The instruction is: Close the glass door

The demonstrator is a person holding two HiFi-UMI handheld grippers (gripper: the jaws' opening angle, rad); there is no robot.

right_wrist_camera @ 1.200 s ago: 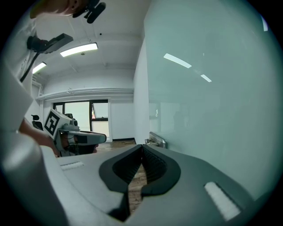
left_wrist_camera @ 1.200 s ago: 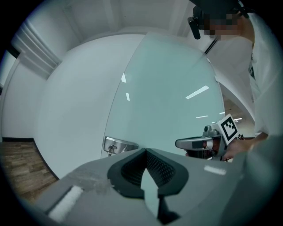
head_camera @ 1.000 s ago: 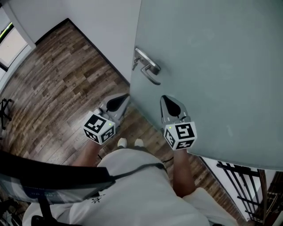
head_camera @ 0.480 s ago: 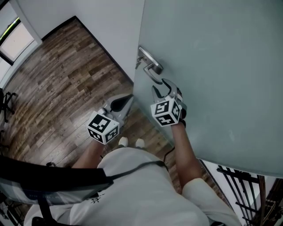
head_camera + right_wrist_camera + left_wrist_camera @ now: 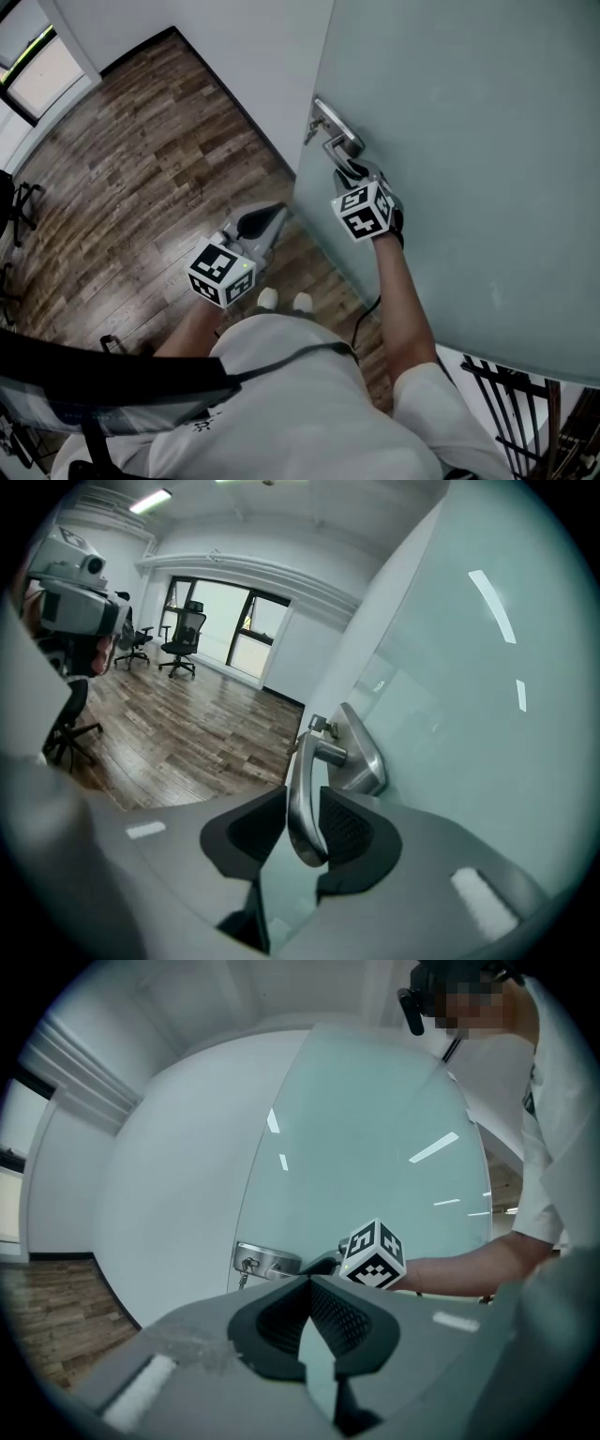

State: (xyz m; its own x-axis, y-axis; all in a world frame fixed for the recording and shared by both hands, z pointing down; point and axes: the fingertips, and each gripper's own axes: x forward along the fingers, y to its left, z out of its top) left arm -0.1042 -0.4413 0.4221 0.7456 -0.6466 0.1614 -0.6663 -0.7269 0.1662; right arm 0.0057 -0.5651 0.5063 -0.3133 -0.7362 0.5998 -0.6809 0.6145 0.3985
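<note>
Glass door [image 5: 469,141]; right gripper's [image 5: 352,172] jaws closing on handle [image 5: 302,780]

The right arm [image 5: 405,295] reaches straight up the middle of the head view, bare from the short sleeve down, elbow nearly straight. Its right gripper [image 5: 349,171] sits just above center, marker cube [image 5: 364,212] facing the camera and tips angled toward the upper left. Its jaws have just been closing, and in the right gripper view the pads [image 5: 339,822] press on either side of the door handle [image 5: 302,789] that stands between them. The left arm [image 5: 192,323] is bent and kept low in the lower left. The left gripper [image 5: 279,210] points toward the upper right, jaws together with nothing between them, well apart from the right one.
</note>
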